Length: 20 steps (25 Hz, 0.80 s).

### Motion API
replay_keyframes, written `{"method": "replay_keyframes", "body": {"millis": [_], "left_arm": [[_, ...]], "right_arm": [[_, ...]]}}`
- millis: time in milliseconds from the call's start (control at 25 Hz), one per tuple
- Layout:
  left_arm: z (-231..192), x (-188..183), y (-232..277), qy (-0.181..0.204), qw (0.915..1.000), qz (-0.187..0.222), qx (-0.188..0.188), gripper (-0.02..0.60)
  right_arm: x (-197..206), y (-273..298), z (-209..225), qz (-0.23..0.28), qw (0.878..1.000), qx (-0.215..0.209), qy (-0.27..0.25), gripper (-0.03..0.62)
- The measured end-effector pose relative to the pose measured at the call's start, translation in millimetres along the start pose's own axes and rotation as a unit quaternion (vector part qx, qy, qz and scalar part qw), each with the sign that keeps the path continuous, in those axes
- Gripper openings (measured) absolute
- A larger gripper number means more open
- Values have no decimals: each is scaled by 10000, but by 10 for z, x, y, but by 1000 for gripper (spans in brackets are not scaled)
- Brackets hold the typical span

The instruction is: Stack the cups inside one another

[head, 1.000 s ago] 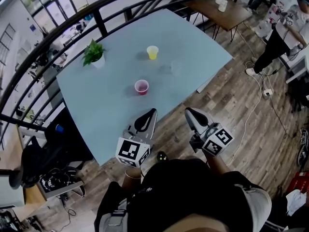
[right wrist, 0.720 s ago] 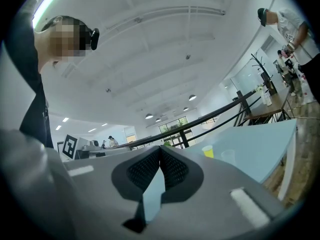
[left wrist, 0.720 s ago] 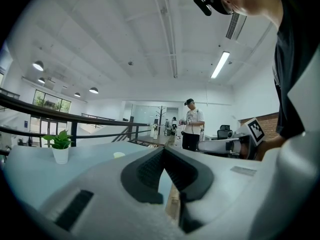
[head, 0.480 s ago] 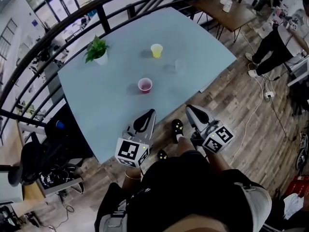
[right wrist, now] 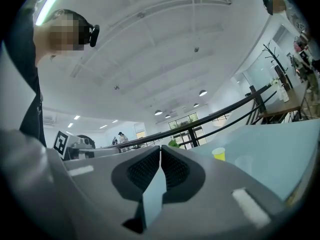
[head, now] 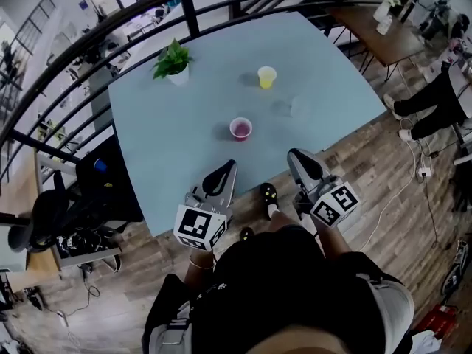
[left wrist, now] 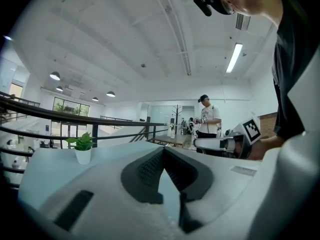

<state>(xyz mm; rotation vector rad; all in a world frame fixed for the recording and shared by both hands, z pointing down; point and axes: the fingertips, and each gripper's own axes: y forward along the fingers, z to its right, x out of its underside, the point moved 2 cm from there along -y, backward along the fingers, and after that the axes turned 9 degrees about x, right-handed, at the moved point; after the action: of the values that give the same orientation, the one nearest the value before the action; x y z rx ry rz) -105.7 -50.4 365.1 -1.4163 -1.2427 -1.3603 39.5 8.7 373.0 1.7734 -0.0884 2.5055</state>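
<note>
ahead of left gripper (head: 229, 167) and right gripper (head: 294, 155) (both closed, empty): pink cup (head: 240, 128), untouched

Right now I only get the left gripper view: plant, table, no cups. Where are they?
Observer: Head view shows three standing apart on the table, none nested: the pink cup nearest you, the clear cup and the yellow cup beyond it.
Operator: Right claw holding anything?
Observer: No. The right gripper view shows the right claw shut with nothing between its jaws.
</note>
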Motion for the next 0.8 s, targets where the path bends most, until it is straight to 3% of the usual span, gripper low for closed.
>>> {"method": "replay_keyframes", "body": {"millis": [360, 800], "left_arm": [[-253, -41, 177, 28, 9990, -1, -455, -9], [-417, -34, 585, 106, 9987, -155, -479, -9]], "right_arm": [[-21, 378, 310, -122, 9997, -206, -30, 17], [-22, 535, 942, -193, 9994, 214, -204, 47]]}}
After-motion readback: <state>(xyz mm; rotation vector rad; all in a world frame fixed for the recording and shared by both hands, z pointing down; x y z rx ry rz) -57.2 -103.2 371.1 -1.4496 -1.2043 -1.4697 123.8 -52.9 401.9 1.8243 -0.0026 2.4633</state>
